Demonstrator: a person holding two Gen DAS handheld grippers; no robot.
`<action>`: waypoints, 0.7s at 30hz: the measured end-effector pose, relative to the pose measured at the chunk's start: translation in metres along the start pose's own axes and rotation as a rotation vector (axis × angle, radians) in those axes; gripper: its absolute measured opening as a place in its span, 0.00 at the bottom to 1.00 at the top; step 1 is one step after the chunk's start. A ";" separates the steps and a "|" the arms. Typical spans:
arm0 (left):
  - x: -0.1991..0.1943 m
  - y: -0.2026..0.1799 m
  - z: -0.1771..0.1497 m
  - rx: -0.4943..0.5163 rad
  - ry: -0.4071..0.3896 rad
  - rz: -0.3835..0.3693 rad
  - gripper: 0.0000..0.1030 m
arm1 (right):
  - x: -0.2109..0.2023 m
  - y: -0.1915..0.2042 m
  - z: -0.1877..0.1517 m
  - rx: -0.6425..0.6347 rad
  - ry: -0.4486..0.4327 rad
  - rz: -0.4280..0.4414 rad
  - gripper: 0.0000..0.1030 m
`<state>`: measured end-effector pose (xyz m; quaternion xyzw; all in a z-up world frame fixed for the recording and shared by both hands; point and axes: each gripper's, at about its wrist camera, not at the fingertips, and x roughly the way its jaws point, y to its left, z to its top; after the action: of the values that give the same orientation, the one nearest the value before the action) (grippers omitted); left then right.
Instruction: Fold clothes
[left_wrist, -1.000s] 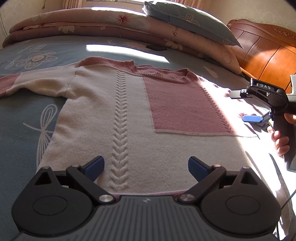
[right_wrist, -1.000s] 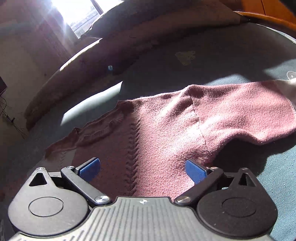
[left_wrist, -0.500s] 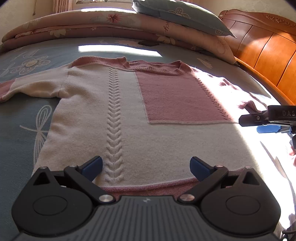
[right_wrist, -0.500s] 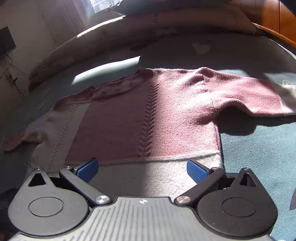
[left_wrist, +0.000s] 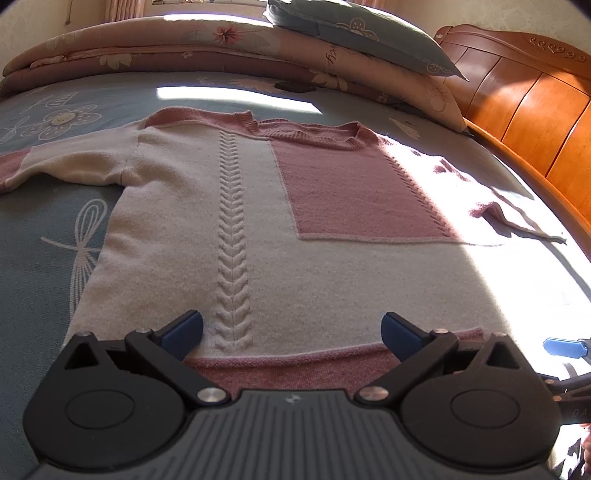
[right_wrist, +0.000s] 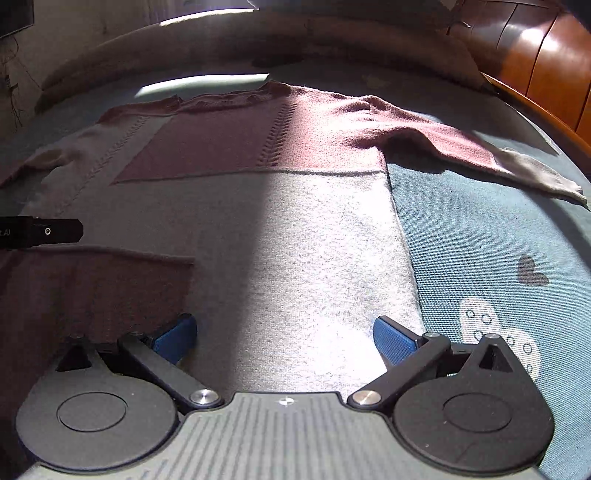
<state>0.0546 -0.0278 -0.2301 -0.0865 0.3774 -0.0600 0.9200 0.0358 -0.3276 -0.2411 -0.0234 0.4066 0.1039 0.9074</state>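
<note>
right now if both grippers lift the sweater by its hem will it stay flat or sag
The sweater will probably sag: it is soft knit lying limp on the bed. Its spread sleeves would likely dangle and drag. The fuzzy surface should grip, not slip.

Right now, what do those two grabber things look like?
Both match. The left gripper and the right gripper each have blue finger pads on black link arms with silver pins, two round black discs, and a grey ribbed body bearing a small white mark.

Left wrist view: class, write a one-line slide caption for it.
Open left tongs poised at the hem of a cream-and-pink sweater spread flat on a blue bedspread.
</note>
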 end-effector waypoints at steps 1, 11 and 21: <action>-0.001 0.001 -0.001 -0.004 -0.004 -0.005 0.99 | 0.000 0.000 -0.002 0.016 -0.011 -0.004 1.00; 0.001 -0.009 -0.011 0.095 -0.005 0.032 0.99 | -0.003 -0.001 -0.015 0.035 -0.102 -0.010 1.00; -0.021 -0.019 -0.035 0.190 -0.018 0.091 0.99 | -0.012 -0.007 -0.023 0.020 -0.151 0.031 1.00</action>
<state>0.0139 -0.0462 -0.2362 0.0177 0.3654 -0.0530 0.9292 0.0129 -0.3397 -0.2480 -0.0002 0.3383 0.1153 0.9339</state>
